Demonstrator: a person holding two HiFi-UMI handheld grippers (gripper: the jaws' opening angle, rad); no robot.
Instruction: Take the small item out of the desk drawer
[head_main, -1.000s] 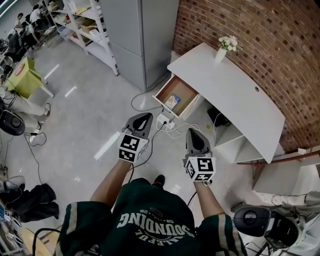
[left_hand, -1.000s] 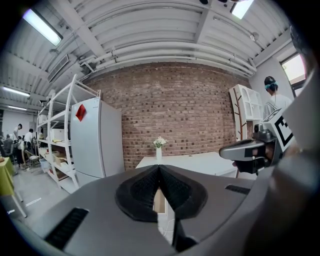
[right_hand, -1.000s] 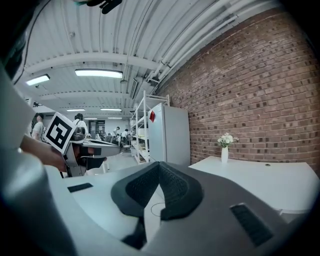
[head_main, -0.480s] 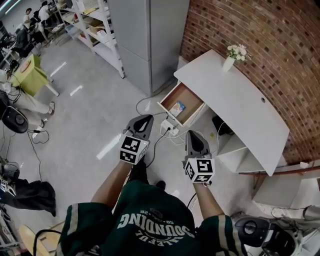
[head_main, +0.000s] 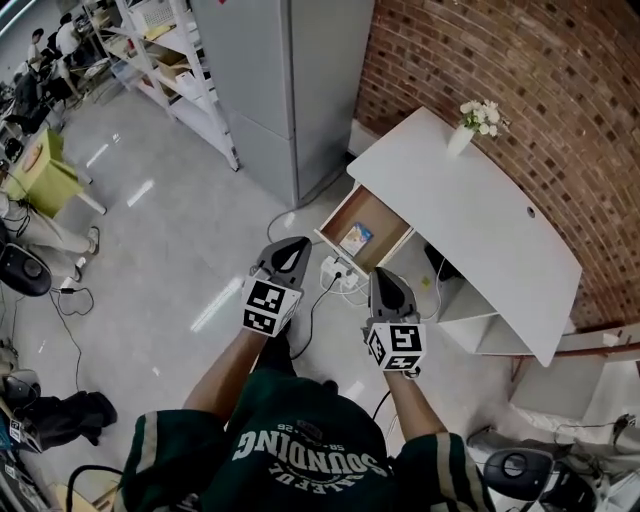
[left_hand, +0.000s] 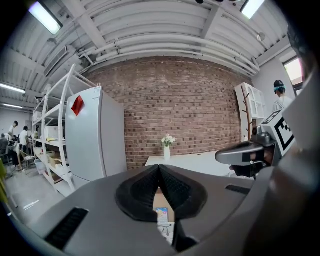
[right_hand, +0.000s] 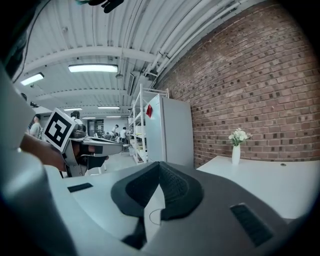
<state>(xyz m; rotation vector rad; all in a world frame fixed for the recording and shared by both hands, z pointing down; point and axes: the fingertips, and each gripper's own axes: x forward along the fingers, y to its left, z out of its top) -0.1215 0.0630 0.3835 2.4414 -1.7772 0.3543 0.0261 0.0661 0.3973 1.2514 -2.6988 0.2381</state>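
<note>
Open wooden drawer (head_main: 381, 213): small blue-white item (head_main: 356, 238)

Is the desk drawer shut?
No, the drawer is pulled open, with a small item lying inside it.

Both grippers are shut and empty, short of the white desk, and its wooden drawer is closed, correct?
Not quite: the head view shows the wooden drawer of the white desk pulled open, a small blue-and-white packet lying inside. The left gripper and right gripper are indeed shut, empty, short of it.
</note>
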